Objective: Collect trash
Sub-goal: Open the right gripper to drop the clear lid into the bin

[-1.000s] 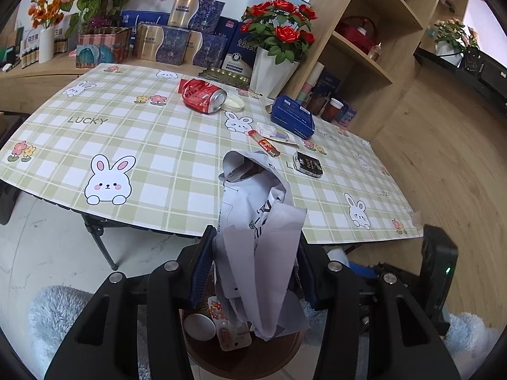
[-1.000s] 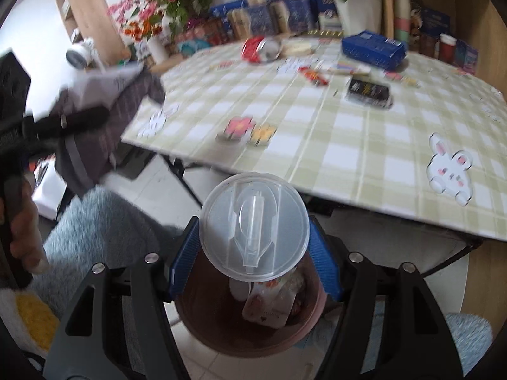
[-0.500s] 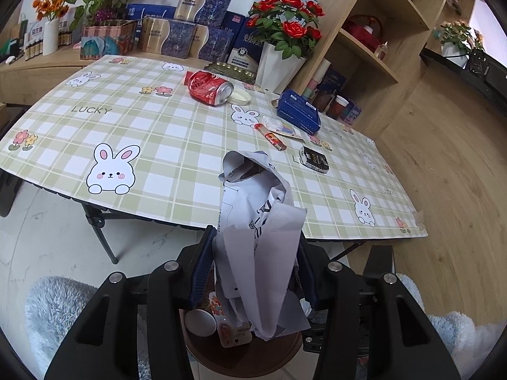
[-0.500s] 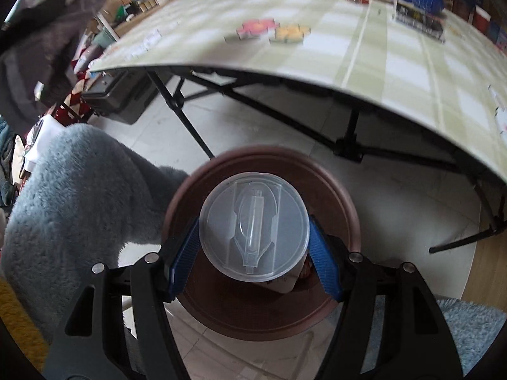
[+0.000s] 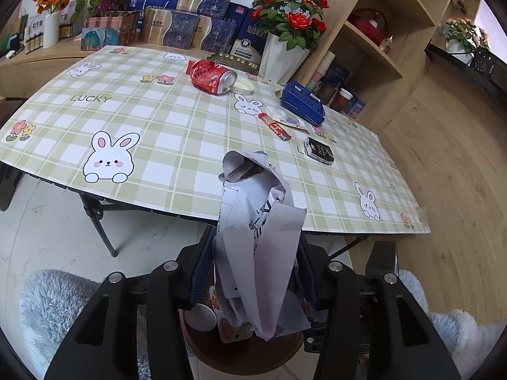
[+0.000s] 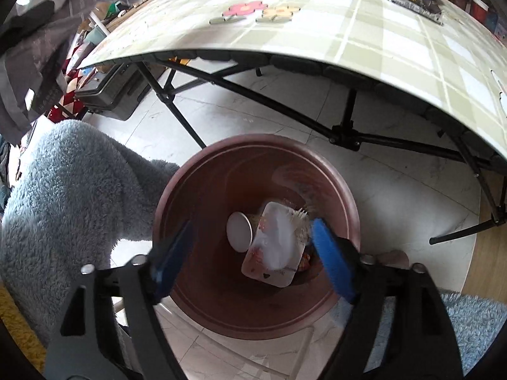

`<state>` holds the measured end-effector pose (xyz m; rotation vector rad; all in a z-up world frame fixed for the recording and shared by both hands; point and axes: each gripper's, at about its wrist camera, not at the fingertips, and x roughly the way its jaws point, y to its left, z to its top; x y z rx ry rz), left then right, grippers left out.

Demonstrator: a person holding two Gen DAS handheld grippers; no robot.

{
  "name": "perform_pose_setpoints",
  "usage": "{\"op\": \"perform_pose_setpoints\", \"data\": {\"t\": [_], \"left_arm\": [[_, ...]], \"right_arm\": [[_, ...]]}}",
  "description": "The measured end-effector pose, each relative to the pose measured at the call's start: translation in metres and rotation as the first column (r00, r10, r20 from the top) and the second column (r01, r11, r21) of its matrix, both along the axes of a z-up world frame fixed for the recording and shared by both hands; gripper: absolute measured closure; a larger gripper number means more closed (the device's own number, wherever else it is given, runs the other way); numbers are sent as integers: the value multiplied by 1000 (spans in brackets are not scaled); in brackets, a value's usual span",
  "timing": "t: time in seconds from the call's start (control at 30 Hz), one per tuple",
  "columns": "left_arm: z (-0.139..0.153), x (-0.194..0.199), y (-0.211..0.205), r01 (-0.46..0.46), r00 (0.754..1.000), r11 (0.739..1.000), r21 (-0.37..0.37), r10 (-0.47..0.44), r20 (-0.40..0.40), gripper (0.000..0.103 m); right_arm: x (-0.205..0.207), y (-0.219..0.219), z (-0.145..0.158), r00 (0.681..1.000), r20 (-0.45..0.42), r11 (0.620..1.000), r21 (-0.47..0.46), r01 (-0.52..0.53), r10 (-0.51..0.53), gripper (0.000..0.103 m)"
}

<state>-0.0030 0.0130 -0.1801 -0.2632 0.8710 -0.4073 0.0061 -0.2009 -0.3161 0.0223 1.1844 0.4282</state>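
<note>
Holding crumpled paper [image 5: 258, 253] clamped in left gripper [image 5: 253, 272] over brown bin [image 6: 202, 171], w/ right gripper [image 6: 250, 253] just opened & empty, paper could snag on release.

Green-checked tablecloth [image 5: 177, 133] printed with rabbits and "LUCKY", spread over a folding table. Behind it, red roses [image 5: 290, 15] in a white vase, stacked blue-and-gold boxes [image 5: 187, 22], wooden shelving [image 5: 377, 31]. Below, fluffy grey-blue rug [image 6: 73, 190] on pale floor tiles.

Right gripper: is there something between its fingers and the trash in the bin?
Nothing. In the right wrist view the open right gripper hangs over the brown bin, trash lying below.
</note>
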Motion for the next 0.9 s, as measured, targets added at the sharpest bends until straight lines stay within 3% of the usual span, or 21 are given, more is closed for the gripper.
{"op": "perform_pose_setpoints", "data": {"t": [0.13,0.37,0.5,0.67,0.77,0.9], "left_arm": [[-2,-1,-3,12,1000,1000,8,-12,2,56],[-2,-5,-11,46,998,998,31,-47,35,55],[-1,-5,-19,84,994,994,74,-89,69,55],[-3,-6,-31,206,971,972,114,-217,96,53],[-11,-9,-38,269,953,956,122,-282,109,52],[-28,-17,-48,315,936,936,156,-334,111,52]], "right_arm": [[-9,-2,23,994,106,1000,4,7,-7,8],[-14,-23,59,961,257,994,5,106,-104,6],[-16,-43,80,917,369,986,1,166,-154,6],[-23,-72,98,847,494,971,-21,237,-196,6],[-28,-87,96,820,529,961,-31,277,-219,6],[-26,-102,85,809,502,936,4,351,-305,6]]}}
